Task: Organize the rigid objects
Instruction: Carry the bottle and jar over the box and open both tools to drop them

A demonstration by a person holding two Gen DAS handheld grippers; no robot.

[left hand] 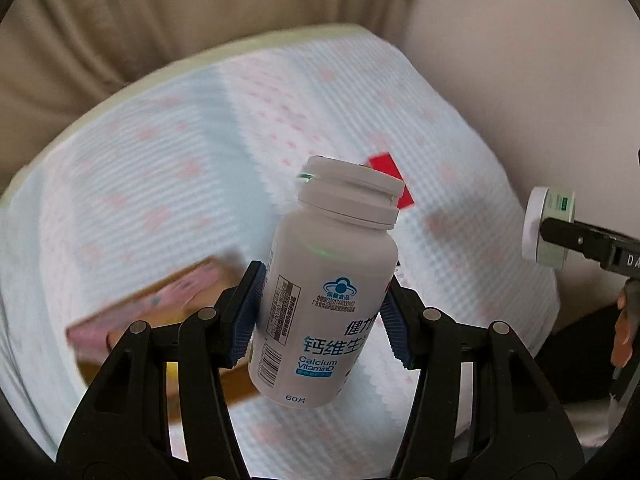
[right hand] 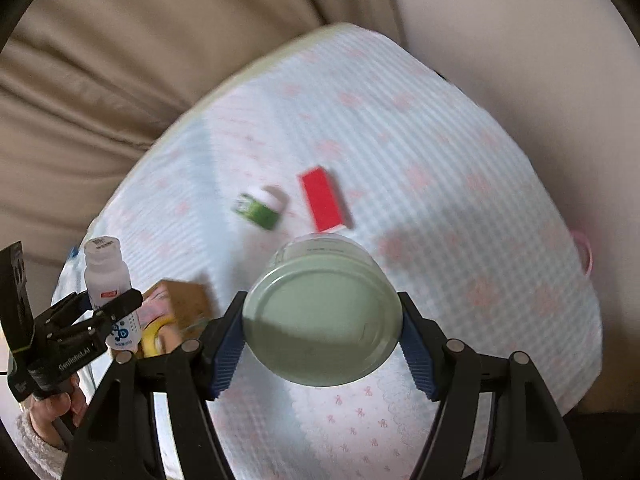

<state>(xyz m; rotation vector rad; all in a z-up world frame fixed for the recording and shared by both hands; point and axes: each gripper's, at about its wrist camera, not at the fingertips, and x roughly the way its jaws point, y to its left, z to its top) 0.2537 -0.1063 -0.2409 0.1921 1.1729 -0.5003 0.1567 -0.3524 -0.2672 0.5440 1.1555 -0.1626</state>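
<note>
My left gripper (left hand: 320, 316) is shut on a white calcium vitamin bottle (left hand: 326, 280) and holds it upright above the table; it also shows in the right wrist view (right hand: 108, 280). My right gripper (right hand: 322, 344) is shut on a pale green round jar (right hand: 324, 316), lid toward the camera; the jar also shows in the left wrist view (left hand: 546, 224). A small green-and-white jar (right hand: 262, 206) lies on its side on the cloth. A red box (right hand: 324, 200) lies beside it, also partly seen in the left wrist view (left hand: 390, 178).
A round table under a blue, white and pink patterned cloth (right hand: 440, 160) carries everything. A cardboard box with pink contents (left hand: 160, 308) sits at the left, also in the right wrist view (right hand: 180, 312). Beige curtains (left hand: 100, 20) hang behind the table.
</note>
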